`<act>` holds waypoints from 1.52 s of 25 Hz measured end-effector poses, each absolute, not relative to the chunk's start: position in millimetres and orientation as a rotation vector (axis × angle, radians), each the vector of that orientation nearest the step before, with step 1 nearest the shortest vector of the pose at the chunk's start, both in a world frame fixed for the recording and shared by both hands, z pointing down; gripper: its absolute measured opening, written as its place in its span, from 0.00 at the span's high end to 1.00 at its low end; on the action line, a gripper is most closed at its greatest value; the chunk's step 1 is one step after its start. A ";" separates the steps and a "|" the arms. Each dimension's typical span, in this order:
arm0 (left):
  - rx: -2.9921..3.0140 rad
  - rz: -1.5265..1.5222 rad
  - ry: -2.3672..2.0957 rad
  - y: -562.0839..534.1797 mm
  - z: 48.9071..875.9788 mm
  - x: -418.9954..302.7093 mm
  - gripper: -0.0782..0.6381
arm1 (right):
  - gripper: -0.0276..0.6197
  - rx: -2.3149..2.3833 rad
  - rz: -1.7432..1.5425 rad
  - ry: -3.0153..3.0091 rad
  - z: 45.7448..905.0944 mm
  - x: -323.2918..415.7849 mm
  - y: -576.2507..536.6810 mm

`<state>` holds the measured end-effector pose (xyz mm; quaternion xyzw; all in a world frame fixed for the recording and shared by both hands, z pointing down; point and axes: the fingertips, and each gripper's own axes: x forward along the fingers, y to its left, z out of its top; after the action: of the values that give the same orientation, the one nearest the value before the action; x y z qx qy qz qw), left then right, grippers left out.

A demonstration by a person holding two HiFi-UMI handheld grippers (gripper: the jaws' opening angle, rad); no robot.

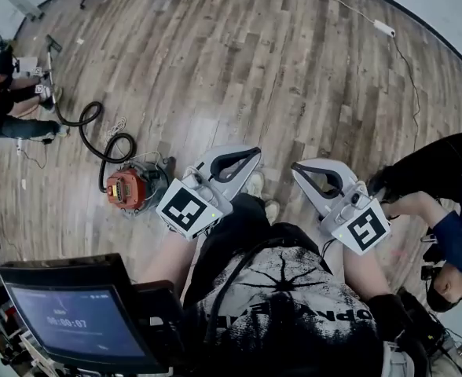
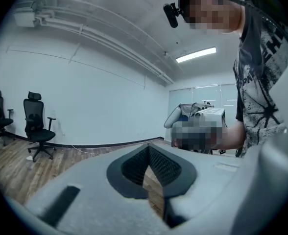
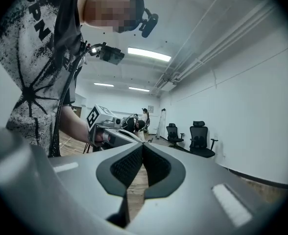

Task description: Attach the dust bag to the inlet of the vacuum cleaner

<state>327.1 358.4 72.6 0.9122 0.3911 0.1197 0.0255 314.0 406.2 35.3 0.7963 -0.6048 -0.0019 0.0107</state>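
Note:
The vacuum cleaner (image 1: 129, 188) lies on the wood floor at the left of the head view, a red and grey body with a black hose (image 1: 105, 144) curling away from it. No dust bag shows in any view. My left gripper (image 1: 254, 152) is held in front of my torso, to the right of the vacuum and apart from it, its jaws shut and empty. My right gripper (image 1: 295, 166) is beside it, also shut with nothing in it. The two tips point toward each other. In its own view the left gripper (image 2: 148, 147) faces the right gripper, and the right gripper (image 3: 142, 145) likewise faces the left.
A person (image 1: 11, 100) sits on the floor at the far left, and another person (image 1: 451, 210) crouches at the right. A screen (image 1: 74, 316) sits at the bottom left. A cable with a power strip (image 1: 384, 28) runs along the back. Office chairs (image 2: 36, 126) stand by the wall.

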 end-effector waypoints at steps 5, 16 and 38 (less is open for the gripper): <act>2.857 0.192 1.129 304.1 58.2 355.9 0.89 | 0.95 2.341 -0.044 -1.954 24.4 342.8 343.5; 3.042 0.081 0.636 207.4 42.8 346.3 0.89 | 0.95 1.927 -0.076 -2.332 28.2 343.8 237.0; 3.022 0.122 -0.517 158.1 43.0 332.2 0.89 | 0.95 1.047 -0.171 -2.946 27.3 366.7 187.3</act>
<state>332.2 158.1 43.0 0.9842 -0.1684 0.0398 0.0365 366.7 187.3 27.3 0.3345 -0.9408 -0.0545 0.0054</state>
